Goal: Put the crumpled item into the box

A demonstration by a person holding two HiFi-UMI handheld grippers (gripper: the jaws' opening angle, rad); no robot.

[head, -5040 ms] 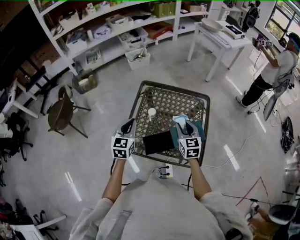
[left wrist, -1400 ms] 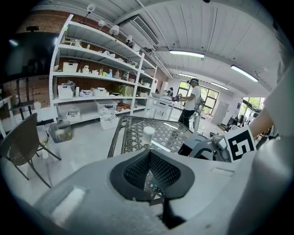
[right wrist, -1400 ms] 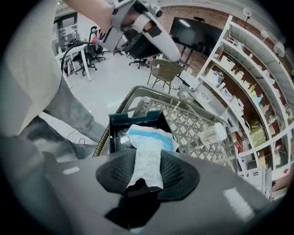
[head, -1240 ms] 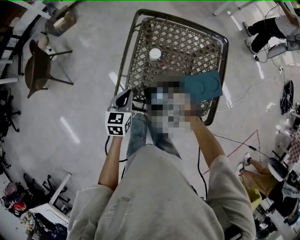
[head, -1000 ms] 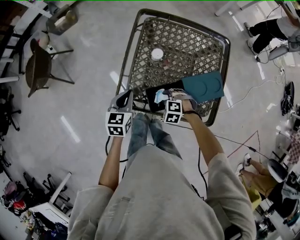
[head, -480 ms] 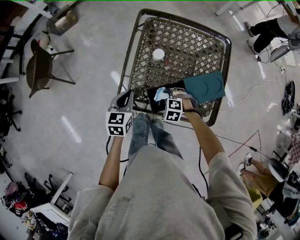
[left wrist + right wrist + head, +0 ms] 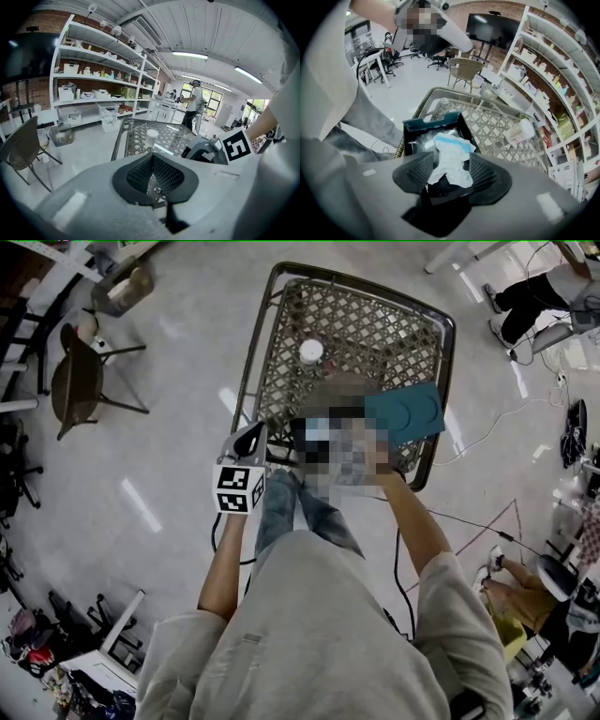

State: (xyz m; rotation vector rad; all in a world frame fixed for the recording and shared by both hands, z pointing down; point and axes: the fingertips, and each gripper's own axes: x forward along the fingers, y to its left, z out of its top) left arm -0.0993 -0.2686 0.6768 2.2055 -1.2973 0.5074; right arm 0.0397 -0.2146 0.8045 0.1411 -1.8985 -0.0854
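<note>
Hanging loose between the spreading jaws of the right gripper (image 7: 451,165), the crumpled item (image 7: 452,146) is a white wad with a pale blue band, directly over the dark inside of the open box (image 7: 412,127). The jaws are opening, and neither pad appears to press on the wad any longer. Whether its lower end already rests on the box floor cannot be told.

By its folds and limp droop, the item looks very light and soft, like tissue or thin cloth. It should crush rather than resist, and may cling to a pad or drift as it falls. The bunched middle is probably the best place to pinch it, since the trailing blue edge would only unfold.

From the head view, the right forearm reaches forward to the near edge of the lattice table (image 7: 255,360), beside the teal lid (image 7: 405,413); a blurred patch covers the hand itself. The left gripper (image 7: 248,432) is held just off the table's near left corner, elbow bent, pointing away, its jaws closed together on nothing.
</note>
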